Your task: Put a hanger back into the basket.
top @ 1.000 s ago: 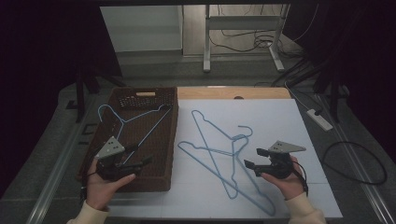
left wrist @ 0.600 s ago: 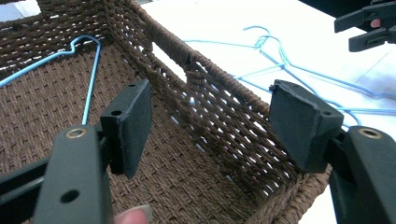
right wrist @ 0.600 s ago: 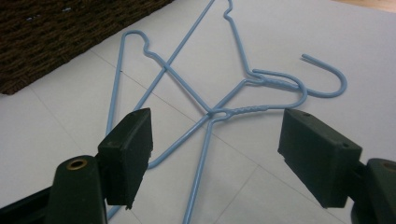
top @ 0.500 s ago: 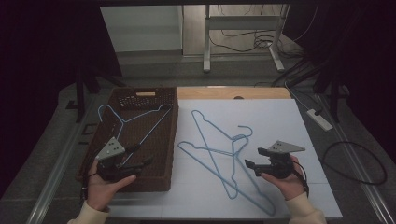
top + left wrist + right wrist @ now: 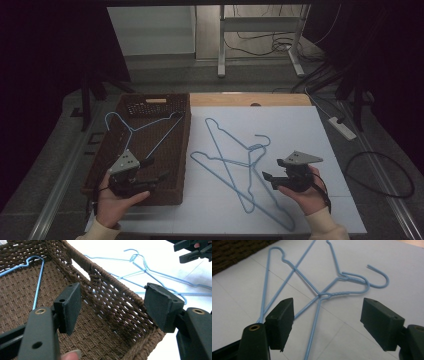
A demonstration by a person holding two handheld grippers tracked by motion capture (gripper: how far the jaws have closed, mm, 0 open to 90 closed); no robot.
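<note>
Left gripper (image 5: 159,178) held open and empty above the brown woven basket (image 5: 176,194), near one blue hanger (image 5: 142,131) inside. Right gripper (image 5: 268,179) also open, empty, just beside two crossed blue hangers (image 5: 235,162) on the white table (image 5: 300,125).

Hanger (image 5: 37,282) in basket (image 5: 105,300): the left gripper view's top-left edge is cutting off most of it, and the near jaw is hiding its lower end. Basket's near-left corner: the left hand (image 5: 116,200) is covering it in the high view.

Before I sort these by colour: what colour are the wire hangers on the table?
Light blue hangers, clearest in the right gripper view.
</note>
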